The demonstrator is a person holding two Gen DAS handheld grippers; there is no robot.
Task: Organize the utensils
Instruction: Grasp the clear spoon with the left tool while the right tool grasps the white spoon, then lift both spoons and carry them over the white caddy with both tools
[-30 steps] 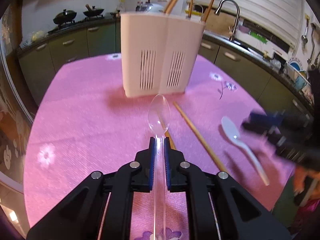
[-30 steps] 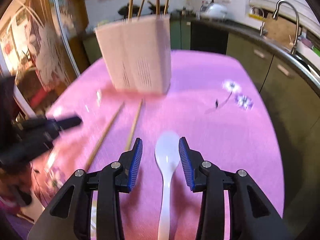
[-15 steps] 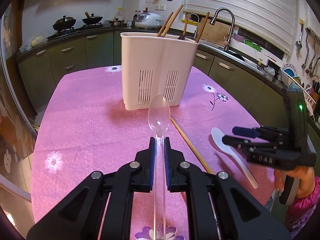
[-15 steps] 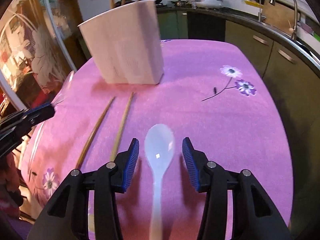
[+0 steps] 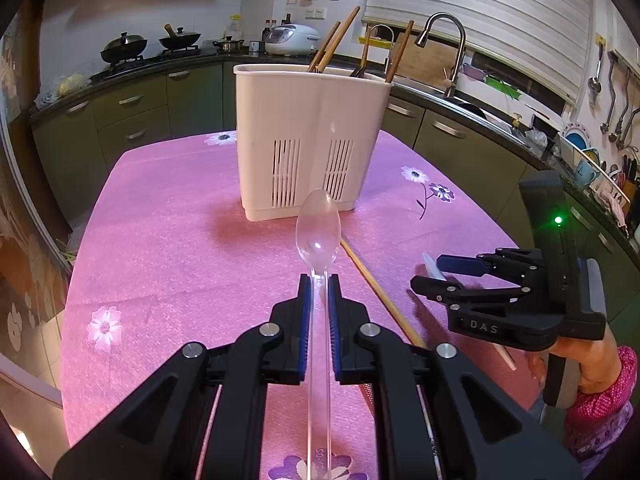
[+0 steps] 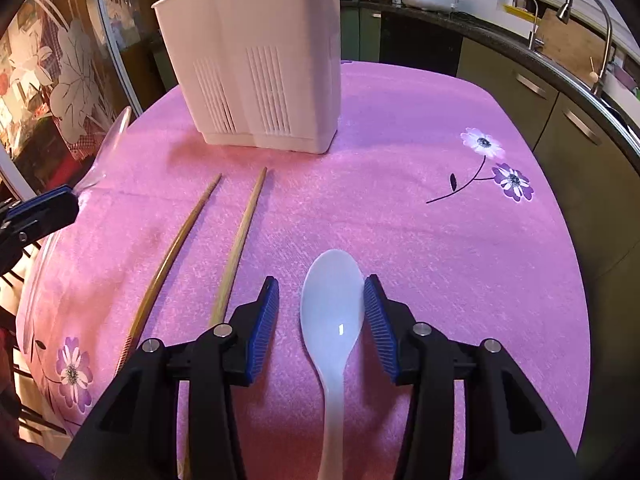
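My left gripper (image 5: 318, 280) is shut on the handle of a clear plastic spoon (image 5: 318, 232), held above the pink table with its bowl pointing at the white utensil holder (image 5: 308, 140). The holder has several chopsticks (image 5: 336, 44) standing in it. My right gripper (image 6: 320, 296) is open, with a white spoon (image 6: 332, 308) lying flat on the table between its fingers; the right pad is against the spoon's bowl. In the left wrist view the right gripper (image 5: 436, 272) is at the right, low over the table. The holder (image 6: 256, 64) also shows in the right wrist view.
Two wooden chopsticks (image 6: 236, 244) (image 6: 176, 252) lie on the pink tablecloth (image 6: 440, 240) left of the white spoon. One chopstick (image 5: 376, 292) shows in the left wrist view. Kitchen counters, a sink tap (image 5: 444, 40) and cabinets surround the table.
My right gripper has come lower and closer around the white spoon, which now fills the gap between its fingers. My left gripper has lifted slightly with the clear spoon.
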